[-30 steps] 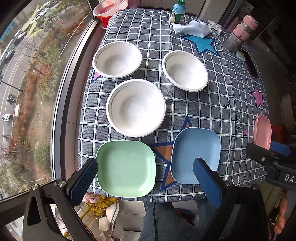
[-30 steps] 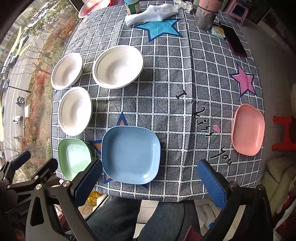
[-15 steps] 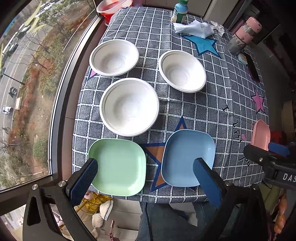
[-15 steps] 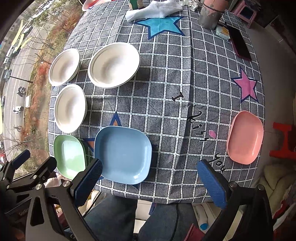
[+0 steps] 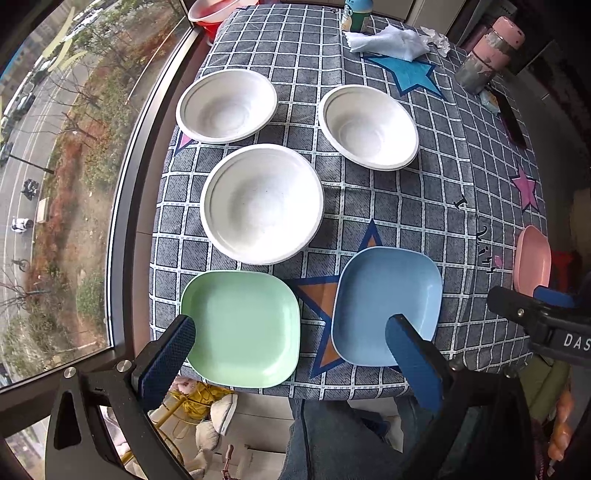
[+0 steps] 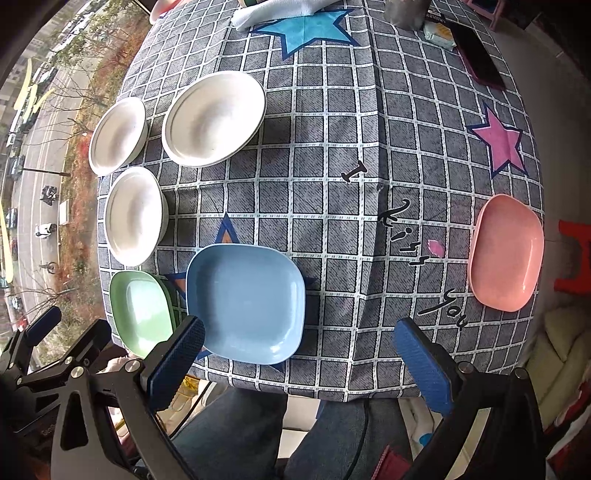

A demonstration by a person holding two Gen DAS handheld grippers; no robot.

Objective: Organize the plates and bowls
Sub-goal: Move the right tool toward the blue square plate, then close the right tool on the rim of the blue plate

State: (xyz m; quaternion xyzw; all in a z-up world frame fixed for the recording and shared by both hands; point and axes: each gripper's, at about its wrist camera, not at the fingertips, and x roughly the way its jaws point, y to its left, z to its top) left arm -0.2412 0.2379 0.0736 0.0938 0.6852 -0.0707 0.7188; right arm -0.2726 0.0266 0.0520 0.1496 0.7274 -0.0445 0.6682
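Note:
Three white bowls sit on the checked tablecloth: one far left [image 5: 226, 105], one far right [image 5: 367, 127], one nearer [image 5: 261, 203]. A green plate [image 5: 242, 326] and a blue plate [image 5: 386, 302] lie at the near edge, a pink plate [image 6: 506, 253] at the right edge. My left gripper [image 5: 291, 345] is open and empty, above the near edge over the green and blue plates. My right gripper [image 6: 299, 354] is open and empty, above the near edge beside the blue plate [image 6: 245, 302].
A white cloth [image 5: 388, 38], a bottle [image 5: 356, 14], a pink-lidded jar [image 5: 484, 59] and a dark phone [image 6: 476, 55] lie at the table's far end. A red basin [image 5: 214, 13] sits at the far left corner. A window runs along the left side.
Both grippers have shifted slightly over the near edge, so the plates sit a little differently in view. Nothing on the table moved. Both stay open.

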